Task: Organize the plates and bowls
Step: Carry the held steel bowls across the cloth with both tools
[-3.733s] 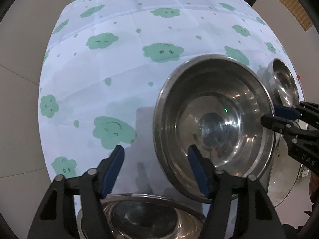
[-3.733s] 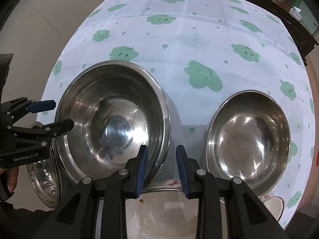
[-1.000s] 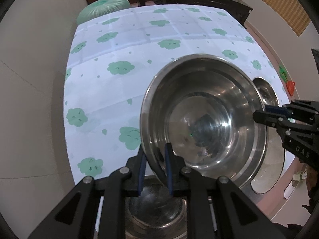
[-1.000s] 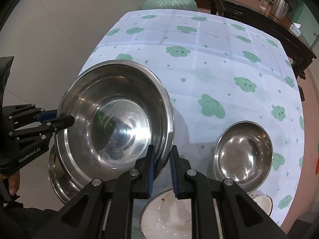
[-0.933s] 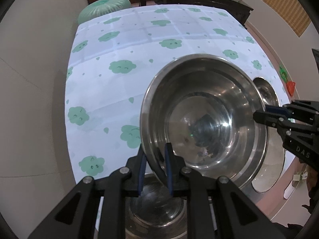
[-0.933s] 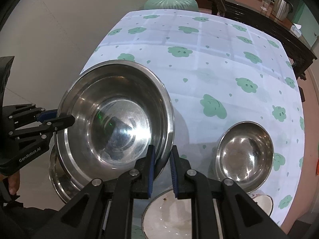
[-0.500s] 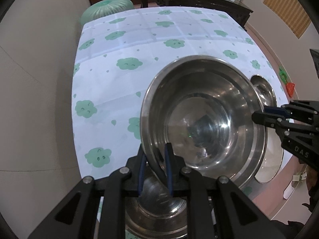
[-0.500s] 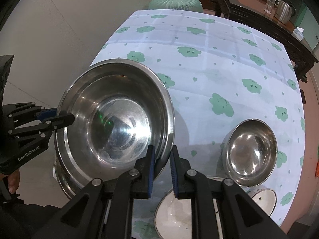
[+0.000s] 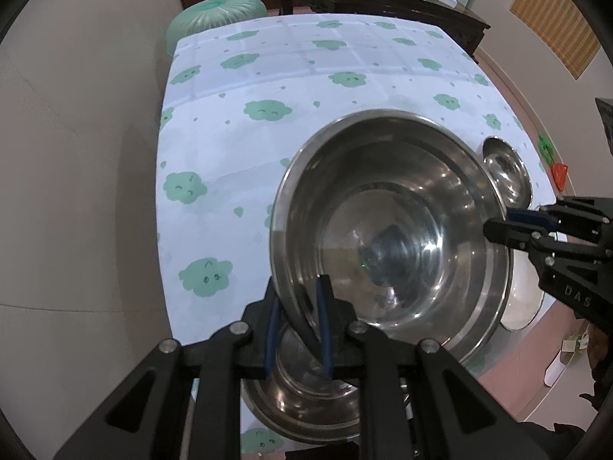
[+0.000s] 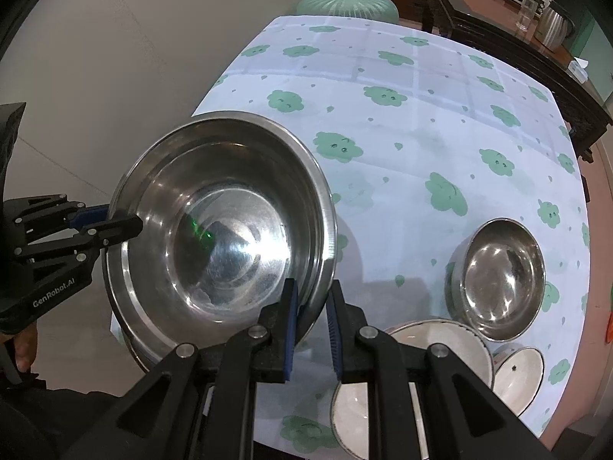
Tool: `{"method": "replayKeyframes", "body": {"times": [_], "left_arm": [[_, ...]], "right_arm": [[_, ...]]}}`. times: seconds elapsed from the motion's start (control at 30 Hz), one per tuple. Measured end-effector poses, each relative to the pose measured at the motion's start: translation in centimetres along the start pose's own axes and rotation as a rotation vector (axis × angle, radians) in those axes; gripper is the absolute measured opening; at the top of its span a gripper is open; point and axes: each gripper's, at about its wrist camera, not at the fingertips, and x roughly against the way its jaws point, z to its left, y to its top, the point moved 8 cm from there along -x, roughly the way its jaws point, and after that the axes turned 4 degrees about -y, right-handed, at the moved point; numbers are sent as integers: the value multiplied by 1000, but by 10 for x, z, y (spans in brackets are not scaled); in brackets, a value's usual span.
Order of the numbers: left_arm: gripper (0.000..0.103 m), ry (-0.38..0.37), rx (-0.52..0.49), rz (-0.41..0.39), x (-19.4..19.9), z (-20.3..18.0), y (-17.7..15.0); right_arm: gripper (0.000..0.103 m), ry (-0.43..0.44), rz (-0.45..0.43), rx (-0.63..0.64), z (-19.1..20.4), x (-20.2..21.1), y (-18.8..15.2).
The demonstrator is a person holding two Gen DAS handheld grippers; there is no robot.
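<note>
Over the tablecloth (image 10: 421, 122), both grippers (image 9: 297, 320) (image 10: 310, 324) clamp the steel bowl (image 10: 230, 226); only the right view shows white plates (image 10: 440, 349) at 5 o'clock.

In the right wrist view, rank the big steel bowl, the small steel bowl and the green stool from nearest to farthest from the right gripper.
1. Big steel bowl: its rim is clamped in the right gripper, left of centre.
2. Small steel bowl: on the tablecloth, to the right.
3. Green stool: beyond the table's far end, at the top.

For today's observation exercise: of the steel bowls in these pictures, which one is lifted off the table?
The largest steel bowl, gripped at opposite rims by the left gripper and right gripper. The small steel bowl stands on the tablecloth; another lies underneath.
</note>
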Motion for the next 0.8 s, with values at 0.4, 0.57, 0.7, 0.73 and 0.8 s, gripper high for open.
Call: {"method": "replayKeyframes", "body": {"times": [0.4,0.57,0.7,0.73,0.8], "left_arm": [[15,0,5,0,6,10,-18],[15,0,10,5,7,15,-28],[15,1,12,7,8,17,-36],[15,1,13,7,9,18,-37],[15,1,14,8,9,19,-41]], "right_arm": [[17,2,4,6,19,1,-13],[17,4,10,7,29,1,-21],[17,6,12,12,35,1,-24],[17,5,13,13,36,1,-26],[17,5,14,14,38,1,-27]]}}
